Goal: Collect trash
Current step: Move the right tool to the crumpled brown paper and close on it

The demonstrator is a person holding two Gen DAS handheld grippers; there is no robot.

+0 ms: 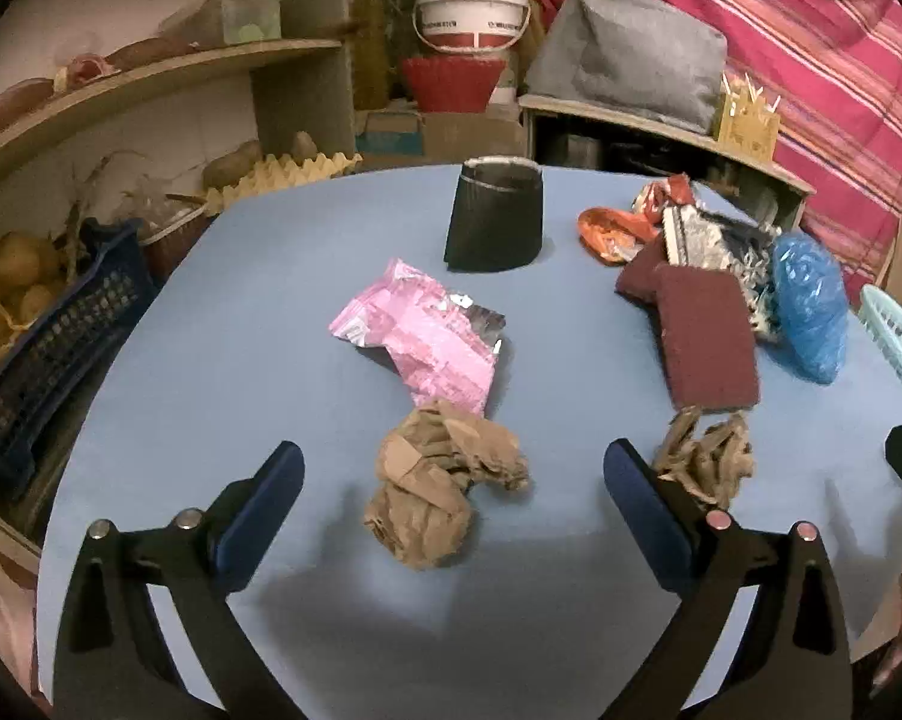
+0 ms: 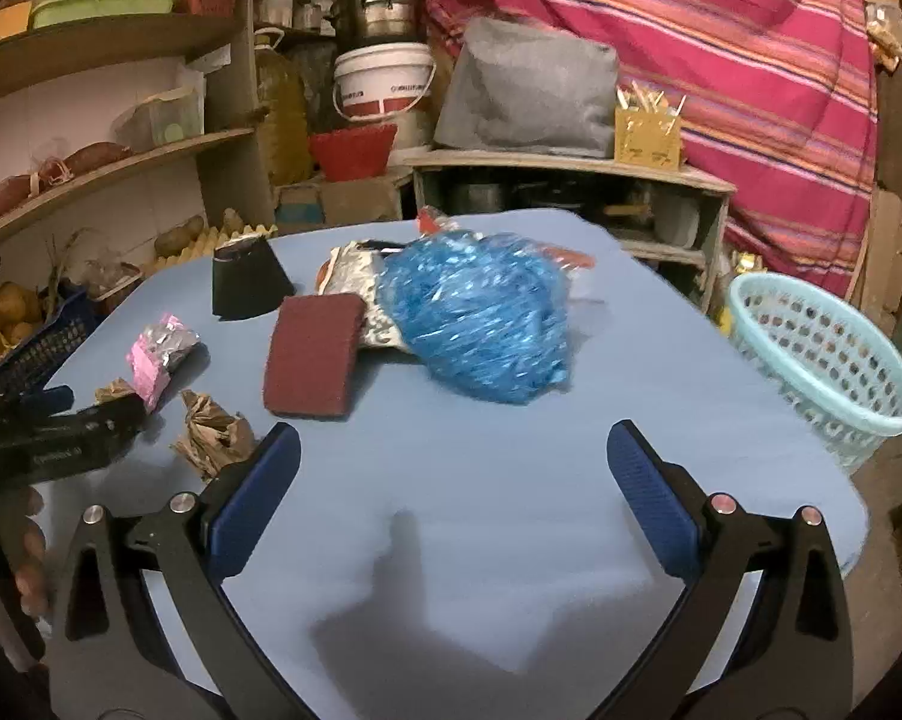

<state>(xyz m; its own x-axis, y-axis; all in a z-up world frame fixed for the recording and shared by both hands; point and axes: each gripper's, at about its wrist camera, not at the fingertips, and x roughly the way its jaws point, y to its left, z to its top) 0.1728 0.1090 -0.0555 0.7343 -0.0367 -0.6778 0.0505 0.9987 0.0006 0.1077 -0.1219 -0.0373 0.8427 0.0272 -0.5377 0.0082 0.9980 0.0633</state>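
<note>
Between the wide-open fingers of the left gripper lies a brown paper ball on the blue table, and I think it is light, soft and squashy, so pinch it across its fat middle. It looks crumpled and tan, touching a pink wrapper. The right gripper is spread too, holding nothing, with a basket near.

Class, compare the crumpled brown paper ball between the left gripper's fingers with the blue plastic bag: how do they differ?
The brown paper ball is dull, tan and opaque; the blue plastic bag is glossy and bright blue. The ball lies apart from the clutter, whereas the bag leans on the wrapper pile. Both are crumpled and rest on the blue table.
</note>
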